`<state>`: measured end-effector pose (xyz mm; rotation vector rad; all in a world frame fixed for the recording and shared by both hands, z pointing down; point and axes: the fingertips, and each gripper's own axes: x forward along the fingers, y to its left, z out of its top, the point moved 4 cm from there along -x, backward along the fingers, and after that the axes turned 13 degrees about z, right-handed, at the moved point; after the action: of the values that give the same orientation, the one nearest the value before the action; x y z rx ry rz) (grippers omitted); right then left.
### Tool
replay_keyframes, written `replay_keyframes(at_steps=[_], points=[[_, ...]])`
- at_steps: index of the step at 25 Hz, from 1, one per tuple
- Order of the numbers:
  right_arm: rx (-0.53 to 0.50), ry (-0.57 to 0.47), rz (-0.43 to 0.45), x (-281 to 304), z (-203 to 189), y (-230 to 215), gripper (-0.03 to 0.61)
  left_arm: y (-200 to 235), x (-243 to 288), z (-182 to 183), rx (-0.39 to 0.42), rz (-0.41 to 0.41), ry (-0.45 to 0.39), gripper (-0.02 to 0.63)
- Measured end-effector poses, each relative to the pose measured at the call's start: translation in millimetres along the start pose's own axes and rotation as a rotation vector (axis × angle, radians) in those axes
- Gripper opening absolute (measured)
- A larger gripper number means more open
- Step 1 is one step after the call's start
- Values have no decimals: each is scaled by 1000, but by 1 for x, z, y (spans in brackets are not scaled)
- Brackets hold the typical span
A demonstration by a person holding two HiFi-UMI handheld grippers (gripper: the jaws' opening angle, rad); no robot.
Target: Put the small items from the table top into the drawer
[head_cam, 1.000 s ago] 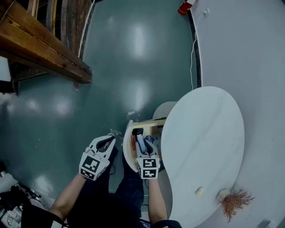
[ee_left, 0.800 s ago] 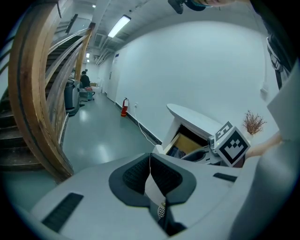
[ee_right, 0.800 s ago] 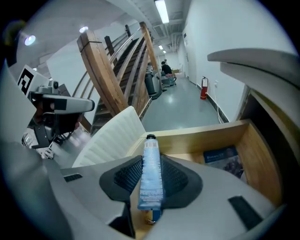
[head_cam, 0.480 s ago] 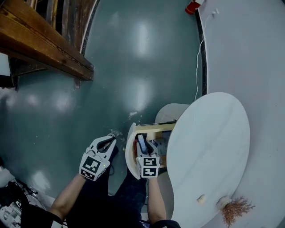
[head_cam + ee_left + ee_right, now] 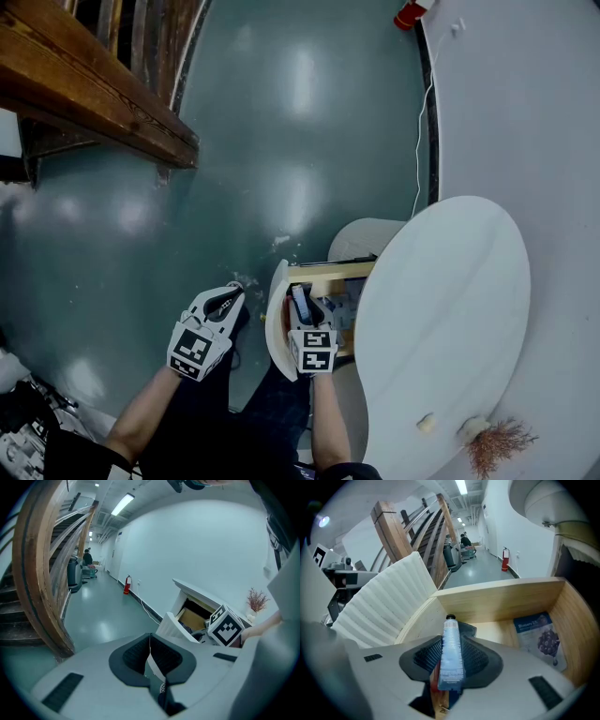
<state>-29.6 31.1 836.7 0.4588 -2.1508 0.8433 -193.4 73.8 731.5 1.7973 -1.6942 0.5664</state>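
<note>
My right gripper point(image 5: 300, 309) is shut on a light blue tube with a black cap point(image 5: 451, 639) and holds it over the open wooden drawer point(image 5: 323, 274). In the right gripper view the tube points into the drawer point(image 5: 501, 599), where a blueberry packet point(image 5: 539, 637) lies at the right. The drawer's white ribbed front point(image 5: 379, 606) stands to the left. My left gripper point(image 5: 225, 300) hangs left of the drawer above the floor, jaws shut with nothing in them point(image 5: 150, 645). Two small pale items point(image 5: 427, 422) point(image 5: 467, 427) lie on the white table top point(image 5: 441, 309).
A dried reddish twig point(image 5: 497, 439) sits at the table's near right end. A wooden staircase point(image 5: 94, 94) fills the upper left. A red fire extinguisher point(image 5: 408, 14) and a white cable point(image 5: 419, 141) run along the wall. The floor is glossy green.
Both grippers have sunk a little; the right one, still gripping the tube, sits lower over the drawer. The head view has shifted, so the table shows further right.
</note>
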Motion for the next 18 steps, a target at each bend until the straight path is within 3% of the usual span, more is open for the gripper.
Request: replay_keyframes(at_steps=[11, 18], points=[[0, -59, -3, -14, 4, 9, 147, -7, -14, -2, 10, -4, -23, 20], [-11, -109, -3, -41, 22, 30, 147, -13, -35, 18, 19, 5, -60, 20]])
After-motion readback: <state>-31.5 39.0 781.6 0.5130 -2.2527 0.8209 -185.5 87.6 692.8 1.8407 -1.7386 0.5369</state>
